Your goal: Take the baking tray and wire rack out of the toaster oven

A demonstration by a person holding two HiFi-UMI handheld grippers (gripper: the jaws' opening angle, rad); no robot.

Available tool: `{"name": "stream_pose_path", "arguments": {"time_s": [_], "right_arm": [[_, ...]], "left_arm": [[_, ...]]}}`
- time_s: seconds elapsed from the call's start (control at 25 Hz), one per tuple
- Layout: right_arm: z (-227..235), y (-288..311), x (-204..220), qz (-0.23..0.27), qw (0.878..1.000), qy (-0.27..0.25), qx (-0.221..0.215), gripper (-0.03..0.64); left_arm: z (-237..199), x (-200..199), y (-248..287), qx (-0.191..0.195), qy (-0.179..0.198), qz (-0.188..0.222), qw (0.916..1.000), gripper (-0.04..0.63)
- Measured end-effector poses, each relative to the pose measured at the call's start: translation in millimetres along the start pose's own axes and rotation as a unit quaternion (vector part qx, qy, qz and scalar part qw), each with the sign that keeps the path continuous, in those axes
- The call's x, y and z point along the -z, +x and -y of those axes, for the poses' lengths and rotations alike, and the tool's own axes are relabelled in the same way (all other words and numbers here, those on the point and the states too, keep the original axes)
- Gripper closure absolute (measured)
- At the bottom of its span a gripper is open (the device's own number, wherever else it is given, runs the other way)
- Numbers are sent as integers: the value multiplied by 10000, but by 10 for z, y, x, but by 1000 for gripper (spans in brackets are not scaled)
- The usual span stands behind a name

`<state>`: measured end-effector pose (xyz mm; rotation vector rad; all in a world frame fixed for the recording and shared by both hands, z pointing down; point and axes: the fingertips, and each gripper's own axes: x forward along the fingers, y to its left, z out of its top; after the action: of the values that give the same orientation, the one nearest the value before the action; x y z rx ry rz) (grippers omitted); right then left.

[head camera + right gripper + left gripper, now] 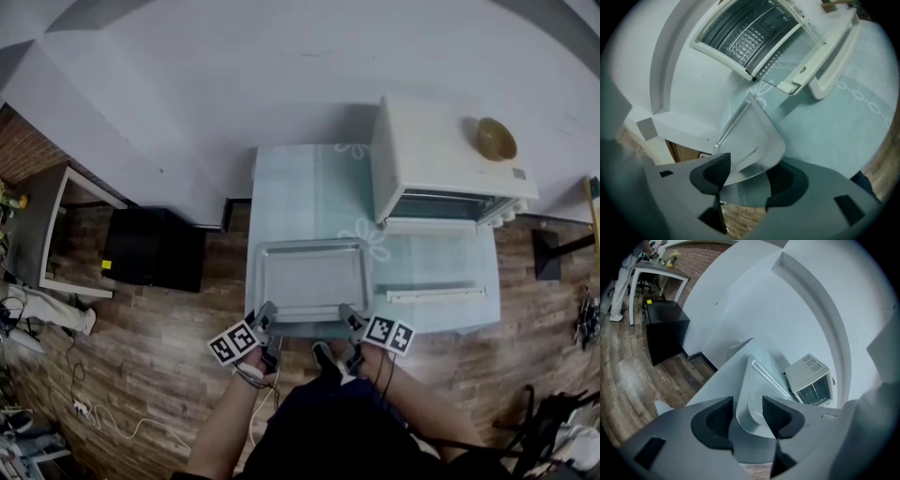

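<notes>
Left claw [746,408], right claw [750,168] open astride baking tray [309,277], oven [441,155] interior unclear

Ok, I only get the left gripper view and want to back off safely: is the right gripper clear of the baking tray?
Observer: The right gripper is open. A corner of the baking tray sits between its jaws, with the pads off it.
Operator: Is the way back in open?
Observer: Yes. The door of the toaster oven lies folded down over the table, with its handle toward the person.
Operator: What's left inside?
Observer: Thin wires cross the cavity. They look like the wire rack, not yet out.
</notes>
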<state>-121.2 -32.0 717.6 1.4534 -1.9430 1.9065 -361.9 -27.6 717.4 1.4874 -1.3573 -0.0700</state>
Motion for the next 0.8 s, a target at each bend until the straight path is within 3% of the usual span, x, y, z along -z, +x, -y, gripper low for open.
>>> {"name": "stream_pose_path", "arguments": {"time_s": [0.12, 0.48, 0.64, 0.8], "right_arm": [[-47, -34, 69, -193, 9994, -233, 155, 342], [10, -268, 183, -428, 9983, -296, 254, 322], [-47, -394, 128, -301, 9987, -368, 161, 336], [-206, -518, -168, 150, 9996, -187, -171, 344]], "left_arm": [[-87, -14, -50, -265, 45, 30, 9996, 394], [-168, 26, -239, -739, 139, 116, 9971, 333], [-238, -49, -408, -937, 124, 447, 9945, 328], [-85, -249, -520, -950, 577, 792, 9906, 328]]}}
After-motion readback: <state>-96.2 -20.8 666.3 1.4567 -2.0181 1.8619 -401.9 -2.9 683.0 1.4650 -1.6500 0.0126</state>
